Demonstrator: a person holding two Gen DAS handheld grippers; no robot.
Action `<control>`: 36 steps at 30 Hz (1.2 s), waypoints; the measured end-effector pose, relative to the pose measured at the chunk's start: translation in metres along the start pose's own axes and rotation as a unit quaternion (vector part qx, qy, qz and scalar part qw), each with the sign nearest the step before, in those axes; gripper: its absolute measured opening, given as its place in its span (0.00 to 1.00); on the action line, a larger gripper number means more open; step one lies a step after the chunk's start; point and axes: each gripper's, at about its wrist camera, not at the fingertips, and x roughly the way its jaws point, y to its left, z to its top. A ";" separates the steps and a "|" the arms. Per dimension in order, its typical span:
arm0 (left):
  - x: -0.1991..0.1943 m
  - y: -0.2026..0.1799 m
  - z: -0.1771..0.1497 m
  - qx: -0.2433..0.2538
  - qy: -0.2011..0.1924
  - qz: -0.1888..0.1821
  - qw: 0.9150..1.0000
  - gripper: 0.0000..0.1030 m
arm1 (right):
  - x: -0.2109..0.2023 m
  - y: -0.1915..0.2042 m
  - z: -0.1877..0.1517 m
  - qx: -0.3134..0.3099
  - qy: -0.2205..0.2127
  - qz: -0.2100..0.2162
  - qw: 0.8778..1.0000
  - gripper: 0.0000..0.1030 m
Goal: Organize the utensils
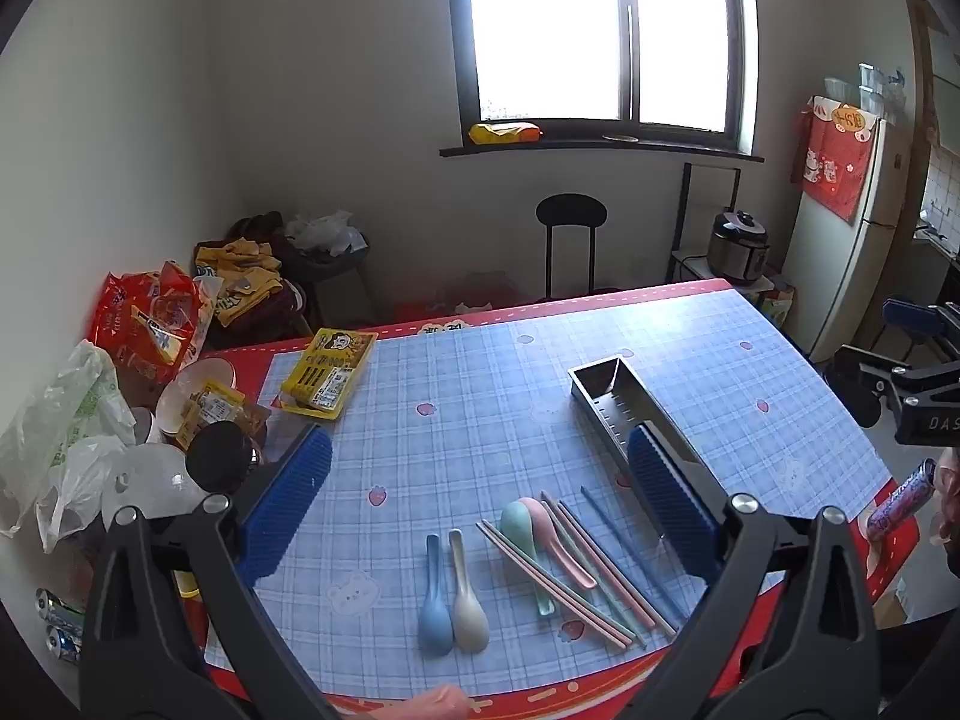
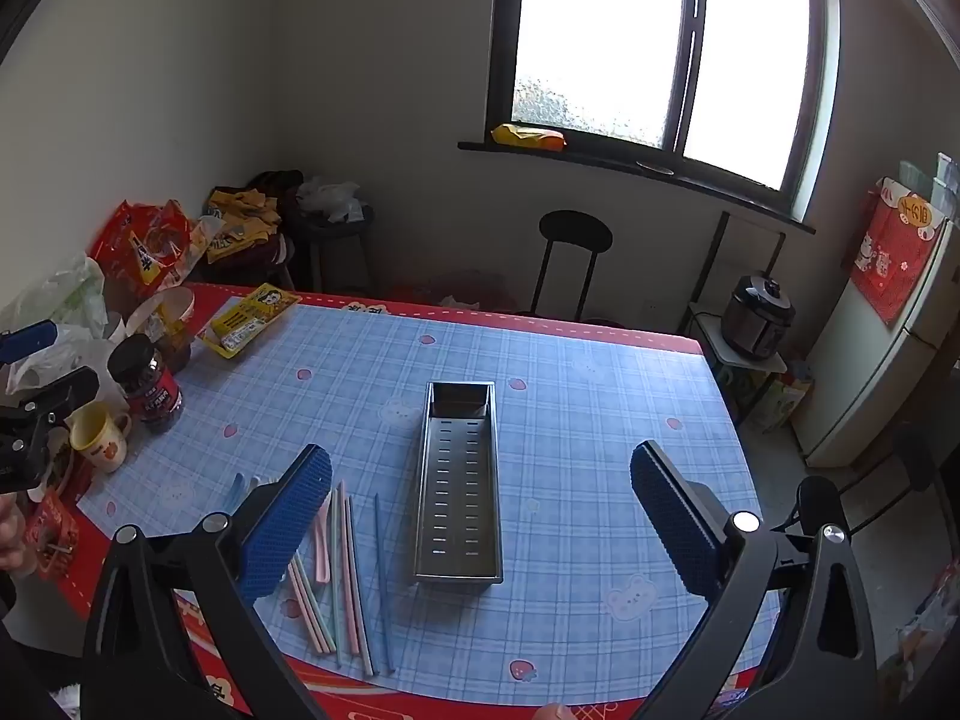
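Both of my grippers, left (image 1: 480,495) and right (image 2: 480,504), gape wide and carry nothing above the checked tablecloth (image 2: 600,372). Ahead of my right one lies the metal tray (image 2: 461,483), bare inside. Pastel chopsticks (image 1: 591,564) sit just beside it, then the pink and green spoons (image 1: 543,531), then the blue (image 1: 433,606) and beige (image 1: 468,600) spoons side by side.

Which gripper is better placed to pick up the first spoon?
Left, probably. The spoons lie between the open left gripper fingers in its view. The right gripper, also open, frames the empty tray, with spoons mostly hidden behind its finger.
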 end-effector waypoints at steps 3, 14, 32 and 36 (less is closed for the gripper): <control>0.001 0.000 0.000 0.002 -0.001 0.001 1.000 0.95 | 0.000 -0.001 0.001 0.001 0.002 0.000 1.000 0.95; -0.001 0.002 0.007 0.001 -0.006 0.000 1.000 0.95 | 0.004 -0.001 0.002 0.002 0.002 0.003 1.000 0.95; -0.001 -0.002 -0.002 -0.005 -0.007 0.000 1.000 0.95 | 0.003 -0.002 0.002 0.002 0.002 0.001 1.000 0.95; -0.002 -0.002 -0.003 -0.005 -0.006 -0.001 1.000 0.95 | 0.004 -0.002 0.000 0.002 0.001 0.002 1.000 0.95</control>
